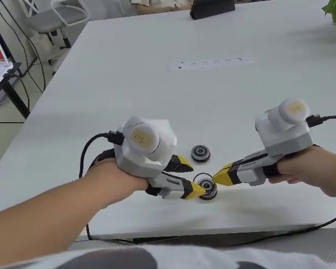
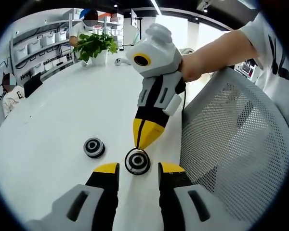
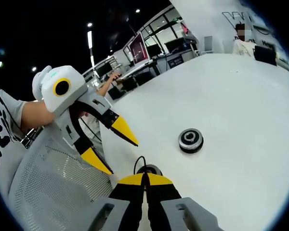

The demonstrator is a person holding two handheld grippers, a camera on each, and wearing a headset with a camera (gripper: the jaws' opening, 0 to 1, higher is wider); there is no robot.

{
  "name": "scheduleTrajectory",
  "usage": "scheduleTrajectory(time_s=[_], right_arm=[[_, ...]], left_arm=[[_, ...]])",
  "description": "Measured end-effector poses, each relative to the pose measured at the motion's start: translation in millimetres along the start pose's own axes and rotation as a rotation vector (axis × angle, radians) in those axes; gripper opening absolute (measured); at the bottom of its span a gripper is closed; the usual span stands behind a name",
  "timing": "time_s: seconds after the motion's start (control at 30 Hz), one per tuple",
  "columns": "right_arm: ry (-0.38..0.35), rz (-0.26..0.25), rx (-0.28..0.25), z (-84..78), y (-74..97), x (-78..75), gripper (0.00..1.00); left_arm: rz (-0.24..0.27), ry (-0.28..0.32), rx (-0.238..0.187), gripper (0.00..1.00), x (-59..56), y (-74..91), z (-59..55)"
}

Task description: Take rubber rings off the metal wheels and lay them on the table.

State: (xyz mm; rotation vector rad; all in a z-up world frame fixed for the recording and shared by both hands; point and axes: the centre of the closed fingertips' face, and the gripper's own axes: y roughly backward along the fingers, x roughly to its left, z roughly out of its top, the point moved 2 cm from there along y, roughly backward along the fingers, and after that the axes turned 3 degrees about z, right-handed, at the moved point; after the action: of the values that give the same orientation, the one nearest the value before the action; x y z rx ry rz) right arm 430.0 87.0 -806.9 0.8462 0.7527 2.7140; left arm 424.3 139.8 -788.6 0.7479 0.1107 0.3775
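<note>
My left fingers (image 2: 106, 177) gaped empty either side of the near wheel (image 2: 137, 161), 6 o'clock from the second wheel (image 1: 200, 152) on the tabletop (image 1: 157, 89), my right fingers (image 3: 132, 182) pinched on its rubber ring (image 3: 139, 160); unclamped, the wheel might lift and roll off.

Head view looks down; gripper views face each other over one wheel (image 2: 137, 161).

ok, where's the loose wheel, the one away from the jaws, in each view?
Head view: loose wheel below centre, just above the near wheel.
Left gripper view: loose wheel lower left, left of it.
Right gripper view: loose wheel right of centre, upper right of it.
Shared landmark: the near wheel.
</note>
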Motion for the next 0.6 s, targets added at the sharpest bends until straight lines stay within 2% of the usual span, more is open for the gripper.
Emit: scheduleTrajectory(time_s=[0.33, 0.6], right_arm=[[0.003, 0.016, -0.007, 4.8, -4.5, 7.7, 0.00], [0.008, 0.027, -0.006, 10.0, -11.6, 12.4, 0.00]], left_arm=[[0.020, 0.032, -0.018, 0.36, 3.1, 16.8, -4.3], [0.043, 0.057, -0.020, 0.39, 8.2, 30.5, -13.3]])
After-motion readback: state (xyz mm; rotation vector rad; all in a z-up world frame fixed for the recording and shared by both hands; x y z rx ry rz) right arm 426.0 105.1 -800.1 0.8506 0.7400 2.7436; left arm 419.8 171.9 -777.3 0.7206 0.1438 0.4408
